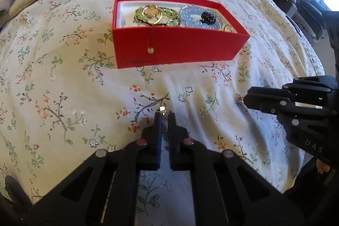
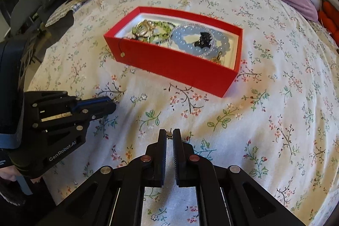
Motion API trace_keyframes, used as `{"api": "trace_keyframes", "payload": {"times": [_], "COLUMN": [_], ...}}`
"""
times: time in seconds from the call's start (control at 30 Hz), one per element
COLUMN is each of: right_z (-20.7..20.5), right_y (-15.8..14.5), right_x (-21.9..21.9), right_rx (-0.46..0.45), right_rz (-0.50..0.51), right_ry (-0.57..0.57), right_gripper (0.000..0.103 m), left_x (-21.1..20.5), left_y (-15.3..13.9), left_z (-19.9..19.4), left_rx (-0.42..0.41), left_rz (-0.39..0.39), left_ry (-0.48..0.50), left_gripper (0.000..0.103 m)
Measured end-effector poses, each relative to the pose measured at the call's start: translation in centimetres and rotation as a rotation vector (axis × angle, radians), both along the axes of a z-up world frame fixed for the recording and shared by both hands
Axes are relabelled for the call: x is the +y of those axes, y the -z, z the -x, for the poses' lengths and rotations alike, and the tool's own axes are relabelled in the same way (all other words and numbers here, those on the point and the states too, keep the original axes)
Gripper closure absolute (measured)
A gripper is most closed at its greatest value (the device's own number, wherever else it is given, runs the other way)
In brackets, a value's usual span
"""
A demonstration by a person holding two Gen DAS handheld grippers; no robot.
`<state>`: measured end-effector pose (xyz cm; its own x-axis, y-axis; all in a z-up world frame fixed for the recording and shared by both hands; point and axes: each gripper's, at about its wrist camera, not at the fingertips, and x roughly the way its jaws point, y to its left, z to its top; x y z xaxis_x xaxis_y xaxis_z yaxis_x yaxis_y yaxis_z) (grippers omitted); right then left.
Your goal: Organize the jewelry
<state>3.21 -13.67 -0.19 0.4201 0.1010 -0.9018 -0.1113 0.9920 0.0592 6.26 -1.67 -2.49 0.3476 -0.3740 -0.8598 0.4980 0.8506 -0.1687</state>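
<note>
Red box (image 1: 178, 48) sits open on a floral bedspread (image 1: 63, 77), holding green beads (image 2: 161, 32), a pale blue bracelet (image 2: 190, 39) and gold rings — one cord dangles down its front. Nearer the camera, the left tool (image 1: 164, 114) pinches a tiny shiny piece (image 1: 162, 108) at its tips; the right tool (image 2: 169, 133) pinches a small earring (image 2: 169, 134) — both low over the bed.

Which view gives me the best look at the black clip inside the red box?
The right wrist view: it looks down into the red box, so the black clip shows whole on the blue bead bracelet. In the left wrist view the clip shows from a lower angle, its bottom hidden by the box's front wall.
</note>
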Motion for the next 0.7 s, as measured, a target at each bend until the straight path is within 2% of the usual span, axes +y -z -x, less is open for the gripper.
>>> {"api": "trace_keyframes", "payload": {"times": [0.37, 0.7], "right_z": [-0.6, -2.6], "right_y": [-2.7, -4.6], "right_x": [-1.3, -2.4], "right_rx": [-0.047, -0.091], "right_rz": [-0.067, -0.124], "right_ry": [0.033, 0.073], "right_gripper": [0.097, 0.097], "left_x": [0.6, -0.4], "left_y": [-3.2, -5.9], "left_z": [-1.0, -2.5], "left_rx": [-0.022, -0.055], "left_rz": [0.061, 0.096], "left_ry": [-0.026, -0.037], "left_gripper": [0.097, 0.097]}}
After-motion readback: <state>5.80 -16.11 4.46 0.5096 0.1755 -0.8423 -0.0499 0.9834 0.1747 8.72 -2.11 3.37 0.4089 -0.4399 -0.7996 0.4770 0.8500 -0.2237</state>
